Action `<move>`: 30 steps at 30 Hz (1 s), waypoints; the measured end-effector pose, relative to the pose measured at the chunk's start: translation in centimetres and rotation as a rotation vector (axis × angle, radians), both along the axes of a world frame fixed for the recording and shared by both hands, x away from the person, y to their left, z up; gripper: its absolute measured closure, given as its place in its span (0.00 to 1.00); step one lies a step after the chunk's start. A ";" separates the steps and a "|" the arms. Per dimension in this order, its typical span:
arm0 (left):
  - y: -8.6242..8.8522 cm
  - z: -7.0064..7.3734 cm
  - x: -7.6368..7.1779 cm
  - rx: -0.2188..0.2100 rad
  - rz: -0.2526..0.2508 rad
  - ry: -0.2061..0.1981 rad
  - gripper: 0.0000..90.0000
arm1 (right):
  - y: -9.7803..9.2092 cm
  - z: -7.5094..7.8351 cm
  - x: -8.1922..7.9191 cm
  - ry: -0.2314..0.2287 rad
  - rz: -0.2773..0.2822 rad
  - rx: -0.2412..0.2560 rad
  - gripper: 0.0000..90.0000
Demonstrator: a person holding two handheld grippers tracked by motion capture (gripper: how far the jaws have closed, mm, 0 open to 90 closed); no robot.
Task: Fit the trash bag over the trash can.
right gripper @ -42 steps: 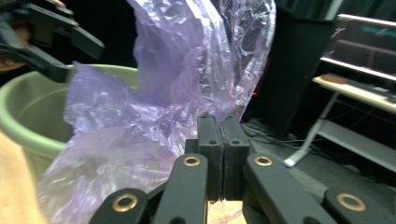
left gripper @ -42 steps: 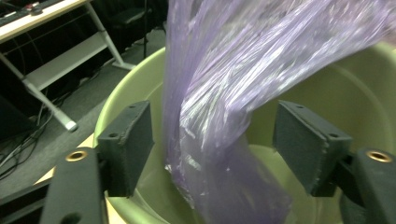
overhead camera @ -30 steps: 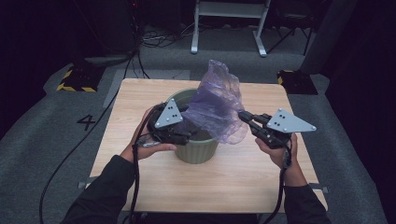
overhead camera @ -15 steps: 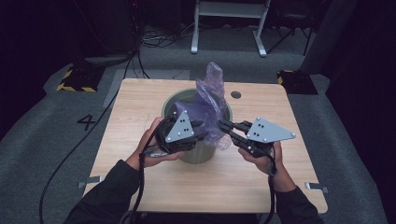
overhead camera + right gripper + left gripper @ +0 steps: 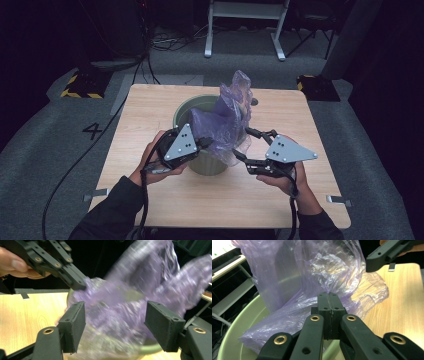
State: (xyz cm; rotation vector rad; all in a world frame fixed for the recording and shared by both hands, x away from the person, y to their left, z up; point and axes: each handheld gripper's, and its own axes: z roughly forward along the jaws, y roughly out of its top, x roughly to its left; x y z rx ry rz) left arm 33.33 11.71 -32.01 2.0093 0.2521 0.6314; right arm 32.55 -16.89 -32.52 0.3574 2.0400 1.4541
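Note:
A crumpled purple plastic bag (image 5: 227,120) stands up out of a pale green bin (image 5: 207,162) in the middle of the wooden table (image 5: 150,110). My left gripper (image 5: 207,142) is at the bin's near left rim, shut on a fold of the bag (image 5: 312,277); its jaws (image 5: 329,301) are pressed together over the film. My right gripper (image 5: 242,142) is at the bag's right side, open. In the right gripper view its two pads (image 5: 75,325) stand wide apart with the blurred bag (image 5: 130,305) just beyond them, and the left gripper (image 5: 77,282) pinches the bag at upper left.
The bin's rim (image 5: 234,327) curves under the bag. Bare tabletop (image 5: 225,200) lies in front of the bin and to both sides. A small dark round spot (image 5: 254,101) sits behind the bag. Cables and a metal stand (image 5: 245,25) are on the floor beyond the table.
The right gripper has come in from the right to the bag's side, still open. The left gripper keeps its hold and has shifted nearer. The bag has drawn in narrower.

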 end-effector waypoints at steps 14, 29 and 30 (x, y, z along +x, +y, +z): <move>3.4 -1.4 -2.2 -0.082 0.021 -0.004 1.00 | -1.8 -2.1 0.7 0.081 -0.014 0.011 0.93; 5.1 -5.0 -2.2 -0.077 0.043 0.081 1.00 | -2.3 -5.2 1.1 0.167 -0.029 -0.019 0.96; 5.1 -5.3 -2.1 -0.070 0.046 0.087 1.00 | -2.3 -5.4 1.2 0.171 -0.031 -0.023 0.95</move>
